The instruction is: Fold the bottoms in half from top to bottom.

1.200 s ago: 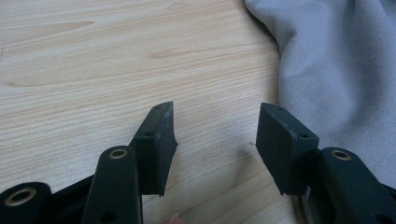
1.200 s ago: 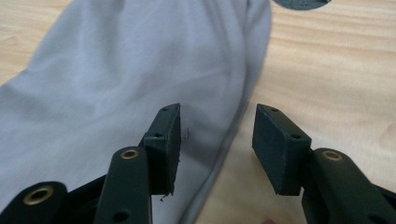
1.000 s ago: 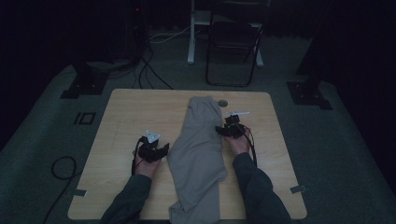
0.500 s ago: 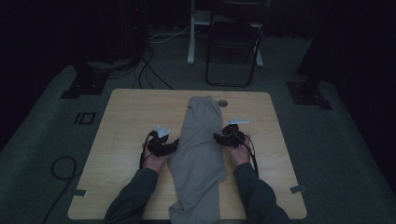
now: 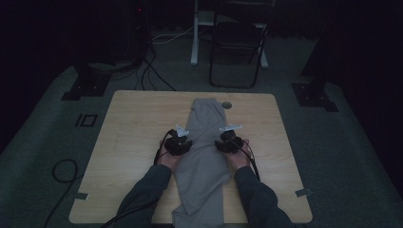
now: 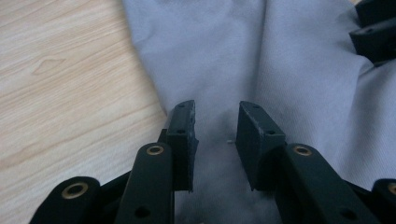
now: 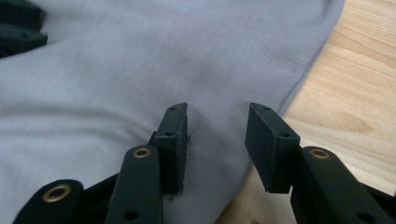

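surface: light wooden table point(image 5: 133, 142) | on it: grey trousers point(image 5: 202, 161) lying lengthwise down the middle

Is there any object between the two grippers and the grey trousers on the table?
Nothing visible does. The left gripper and the right gripper are both directly over the grey trousers, one at each side edge. Their jaws have just been closing, with bare cloth in the gap between them.

Both tongs moved inward onto the grey trousers point(image 5: 203, 142). The left tongs point(image 5: 186, 142) left the bare tabletop point(image 5: 133, 128) for the cloth's edge, and the right tongs point(image 5: 223, 143) slid nearer along the opposite edge. The jaws of both narrowed, with cloth lying between them, not yet pinched.
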{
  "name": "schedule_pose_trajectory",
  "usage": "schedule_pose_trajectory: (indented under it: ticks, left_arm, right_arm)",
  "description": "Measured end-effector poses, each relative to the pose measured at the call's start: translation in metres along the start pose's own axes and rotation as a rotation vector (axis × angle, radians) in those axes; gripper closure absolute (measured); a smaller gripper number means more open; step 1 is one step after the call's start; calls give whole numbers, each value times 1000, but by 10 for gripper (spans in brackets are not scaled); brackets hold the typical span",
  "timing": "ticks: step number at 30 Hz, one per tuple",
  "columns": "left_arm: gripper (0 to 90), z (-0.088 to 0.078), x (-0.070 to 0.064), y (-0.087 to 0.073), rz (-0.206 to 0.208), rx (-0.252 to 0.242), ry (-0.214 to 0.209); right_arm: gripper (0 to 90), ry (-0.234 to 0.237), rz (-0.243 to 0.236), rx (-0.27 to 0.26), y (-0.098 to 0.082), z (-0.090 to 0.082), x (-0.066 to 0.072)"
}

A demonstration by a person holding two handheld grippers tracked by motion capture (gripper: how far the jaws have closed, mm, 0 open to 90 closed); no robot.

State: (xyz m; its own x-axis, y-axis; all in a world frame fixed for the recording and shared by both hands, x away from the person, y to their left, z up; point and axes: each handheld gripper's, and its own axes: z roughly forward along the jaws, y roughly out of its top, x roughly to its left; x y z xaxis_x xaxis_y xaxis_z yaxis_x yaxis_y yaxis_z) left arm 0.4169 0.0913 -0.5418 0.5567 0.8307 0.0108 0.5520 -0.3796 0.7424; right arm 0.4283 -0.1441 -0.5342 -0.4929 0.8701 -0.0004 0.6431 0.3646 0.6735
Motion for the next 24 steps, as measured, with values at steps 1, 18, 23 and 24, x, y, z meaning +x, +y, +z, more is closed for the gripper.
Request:
schedule_pose_trajectory:
  ticks: [1, 18, 23, 24]
  left_arm:
    - [679, -2, 0, -3, -10, -8, -2]
    - [556, -41, -17, -24, -60, -37, -48]
    - [499, -28, 10, -2, -91, -33, 0]
    - [496, -24, 16, 3, -99, -31, 7]
  right_arm:
    - [586, 5, 1, -5, -3, -2, 1]
    - [554, 36, 2, 26, -33, -40, 7]
    - [535, 26, 88, -52, -7, -34, -12]
    - [533, 22, 103, -66, -1, -32, -16]
